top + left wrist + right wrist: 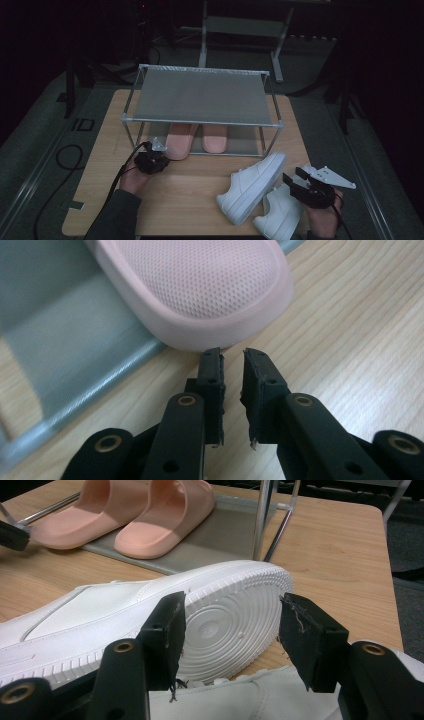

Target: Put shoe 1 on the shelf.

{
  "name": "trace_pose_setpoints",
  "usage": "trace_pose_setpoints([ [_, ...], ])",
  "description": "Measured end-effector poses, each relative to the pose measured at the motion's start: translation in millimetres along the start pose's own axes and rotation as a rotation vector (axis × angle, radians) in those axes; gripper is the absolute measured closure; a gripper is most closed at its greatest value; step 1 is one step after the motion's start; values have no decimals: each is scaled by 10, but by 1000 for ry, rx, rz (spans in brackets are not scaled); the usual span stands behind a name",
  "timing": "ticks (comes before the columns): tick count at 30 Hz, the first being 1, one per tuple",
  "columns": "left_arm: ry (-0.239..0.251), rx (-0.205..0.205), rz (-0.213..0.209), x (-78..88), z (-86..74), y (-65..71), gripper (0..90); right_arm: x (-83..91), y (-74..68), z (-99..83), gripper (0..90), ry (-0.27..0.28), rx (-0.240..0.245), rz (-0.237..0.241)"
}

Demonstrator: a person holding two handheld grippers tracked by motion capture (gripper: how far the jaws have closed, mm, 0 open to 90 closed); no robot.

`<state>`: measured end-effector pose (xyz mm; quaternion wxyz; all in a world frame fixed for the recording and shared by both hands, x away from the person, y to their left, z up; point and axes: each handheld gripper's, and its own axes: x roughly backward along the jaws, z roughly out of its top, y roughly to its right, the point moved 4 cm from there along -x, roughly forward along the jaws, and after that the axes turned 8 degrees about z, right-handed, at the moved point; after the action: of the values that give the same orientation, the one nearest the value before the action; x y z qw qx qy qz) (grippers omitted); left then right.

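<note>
Two pink slippers lie side by side on the lower shelf of a metal shoe rack. My left gripper rests on the table with its tips at the toe of the left slipper; its jaws stand a narrow gap apart with nothing between them. A white sneaker lies tipped on its side, sole towards my right gripper. That gripper is open, its jaws framing the sneaker's toe end. A second white sneaker lies just below it.
The wooden table has bare room at front centre and left. The rack's thin front leg stands just beyond the tipped sneaker. The table's right edge is near my right hand. A black cable loops on the floor at left.
</note>
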<state>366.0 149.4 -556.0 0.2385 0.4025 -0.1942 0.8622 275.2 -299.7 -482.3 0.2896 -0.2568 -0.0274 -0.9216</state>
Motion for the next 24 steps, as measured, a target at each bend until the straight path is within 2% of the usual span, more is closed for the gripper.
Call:
trace_pose_setpoints([
  [7, 13, -5, -15, -71, 89, 62, 828, 10, 5, 0, 436, 3, -5, -2],
  [21, 30, 0, -25, -165, 234, 97, 833, 3, 4, -2, 436, 2, -3, -1],
  [23, 39, 14, -32, -221, 282, 111, 834, 1, 2, -2, 436, 1, -2, 0],
  [24, 34, 7, -30, -228, 294, 112, 834, 0, 2, -2, 436, 1, -2, 0],
])
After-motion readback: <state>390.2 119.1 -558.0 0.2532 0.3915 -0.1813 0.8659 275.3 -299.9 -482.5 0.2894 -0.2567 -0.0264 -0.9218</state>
